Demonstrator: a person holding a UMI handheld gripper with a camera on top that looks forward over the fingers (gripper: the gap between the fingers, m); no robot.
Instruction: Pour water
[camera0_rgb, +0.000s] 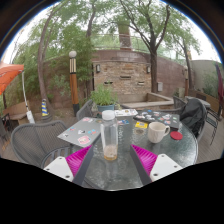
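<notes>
1. The gripper (110, 160) is spread wide and holds nothing — its two pink pads (78, 160) sit well apart over a glass table (130, 172).
2. A clear bottle (109, 135) stands upright on the table between the fingers, with a gap at either side; it rests on its own base, white cap on top.
3. At about 2 o'clock from the bottle, beyond the right finger, a white mug (158, 131) stands on the table, with a small red thing (176, 134) just past it.
4. Flat placemats (84, 131) lie at 10 o'clock from the bottle.
5. Metal mesh chairs (38, 143) ring the table — one at 9 o'clock, another at 3 o'clock.
6. Beyond, at 12 o'clock, a brick fireplace (122, 72) rises among trees (150, 20).
</notes>
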